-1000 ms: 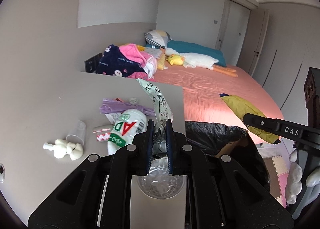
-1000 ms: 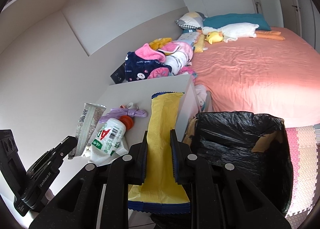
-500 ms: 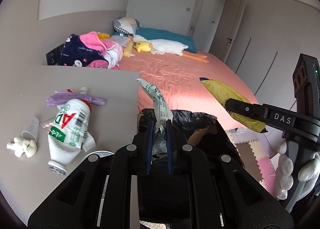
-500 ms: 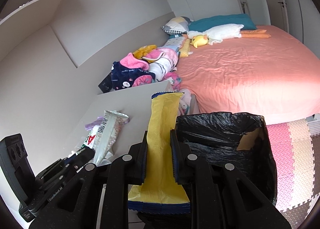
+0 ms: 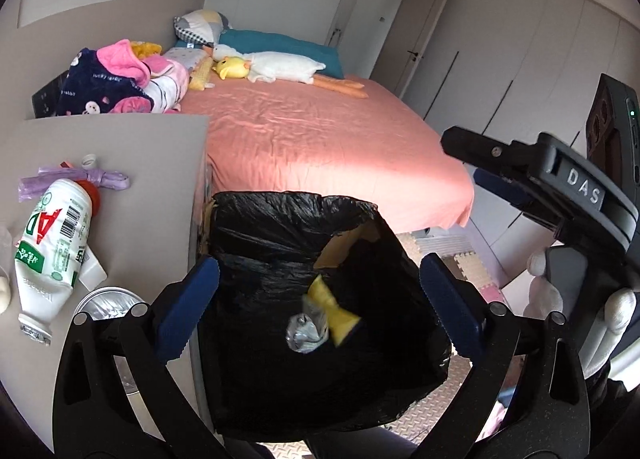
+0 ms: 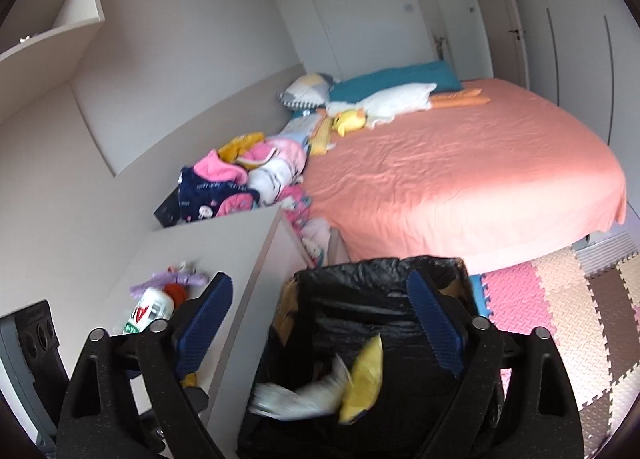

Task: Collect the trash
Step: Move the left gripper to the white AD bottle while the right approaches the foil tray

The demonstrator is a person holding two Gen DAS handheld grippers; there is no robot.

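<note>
Black-lined bin point(image 5: 280, 243) sat beside the tabltop point(image 5: 132, 163); I had both grippers, left point(image 5: 316, 299) and right point(image 6: 320, 319), spread wide above it, with the yellow wrapper point(image 5: 332, 307) and silver wrapper point(image 5: 304, 333) inside.

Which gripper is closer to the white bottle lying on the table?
Left. The left gripper hangs over the bin beside the white bottle; the right gripper is farther over, toward the bed.

- Left gripper point(image 5: 318, 295), jaws wide apart, hangs over the black-lined bin point(image 5: 280, 227).
- Yellow wrapper point(image 5: 334, 309) and silver wrapper point(image 5: 304, 333) lie inside.
- White bottle point(image 5: 54, 247) at nine o'clock.
</note>
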